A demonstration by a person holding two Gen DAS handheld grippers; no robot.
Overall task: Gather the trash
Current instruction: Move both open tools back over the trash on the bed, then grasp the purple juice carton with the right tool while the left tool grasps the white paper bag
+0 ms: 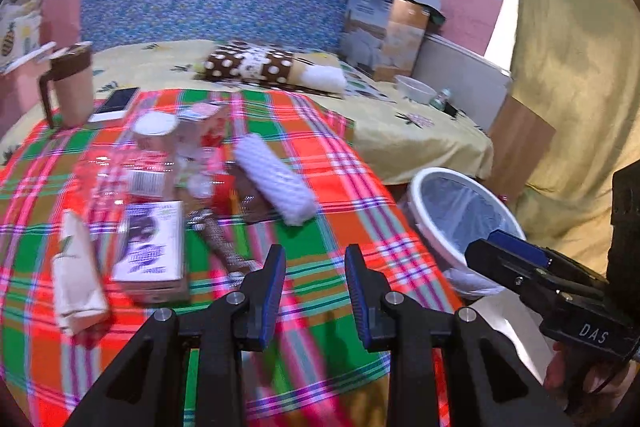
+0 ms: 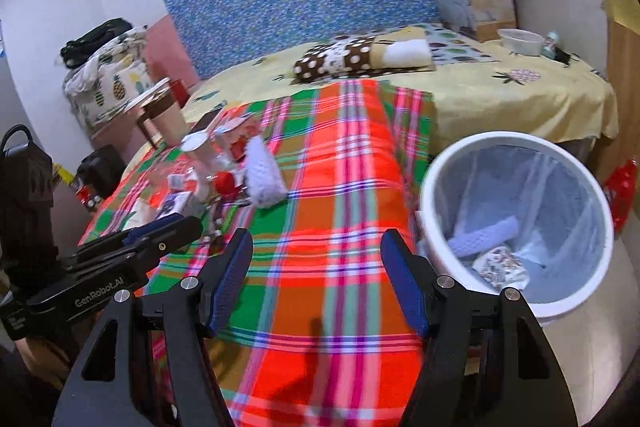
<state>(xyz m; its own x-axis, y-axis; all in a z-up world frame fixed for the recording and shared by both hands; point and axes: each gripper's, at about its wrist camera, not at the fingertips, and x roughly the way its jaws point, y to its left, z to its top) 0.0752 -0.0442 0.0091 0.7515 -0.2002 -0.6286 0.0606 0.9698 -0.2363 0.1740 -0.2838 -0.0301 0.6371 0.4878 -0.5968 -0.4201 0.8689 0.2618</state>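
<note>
Both the left gripper [image 1: 315,267] and right gripper [image 2: 316,259] are hanging released, empty; that white foam sleeve [image 1: 276,179] is looking light and squishy, so I'm thinking pinch mid-length.

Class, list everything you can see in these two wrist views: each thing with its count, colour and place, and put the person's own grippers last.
Foam net sleeve: one, white, on the plaid cloth.
Plastic bottle: one, clear, lying left of the sleeve.
Small carton: one, white and purple, near cloth's front left.
Paper wrapper: one, cream, left of carton.
Mug: one, beige and brown, far left.
Phone: one, white-edged, beside mug.
Plaid cloth: one, red-green, over the bed.
Bin: one, white, clear liner, right of bed, some trash inside.
Left gripper: open, empty.
Right gripper: open, empty.
</note>
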